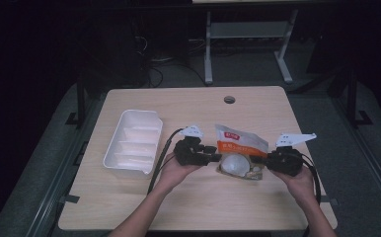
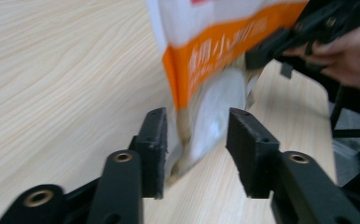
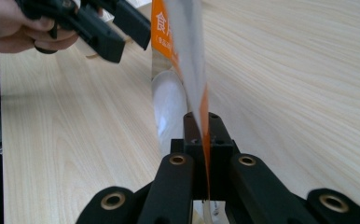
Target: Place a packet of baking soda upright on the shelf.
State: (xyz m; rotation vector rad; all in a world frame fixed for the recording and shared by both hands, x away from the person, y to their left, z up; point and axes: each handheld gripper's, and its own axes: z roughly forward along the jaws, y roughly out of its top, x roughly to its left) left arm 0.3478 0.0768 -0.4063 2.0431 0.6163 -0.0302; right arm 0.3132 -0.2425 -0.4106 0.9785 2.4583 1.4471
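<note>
Right gripper (image 3: 201,122) jaws clamped on pouch (image 1: 240,148) edge, pouch mid-counter (image 1: 188,217), 3 o'clock of the white tray (image 1: 132,143). Left gripper (image 2: 197,140) jaws half open, straddling its other end, one pad touching.

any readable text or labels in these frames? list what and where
Pouch, orange band: white Chinese print; in the left gripper view it seems to read "食用小苏打", blurred, so not certain.
Pouch, red tag near its top: too small to read.
Pouch edge in the right gripper view: "食", the rest cut off.
White tray: no text.
</note>
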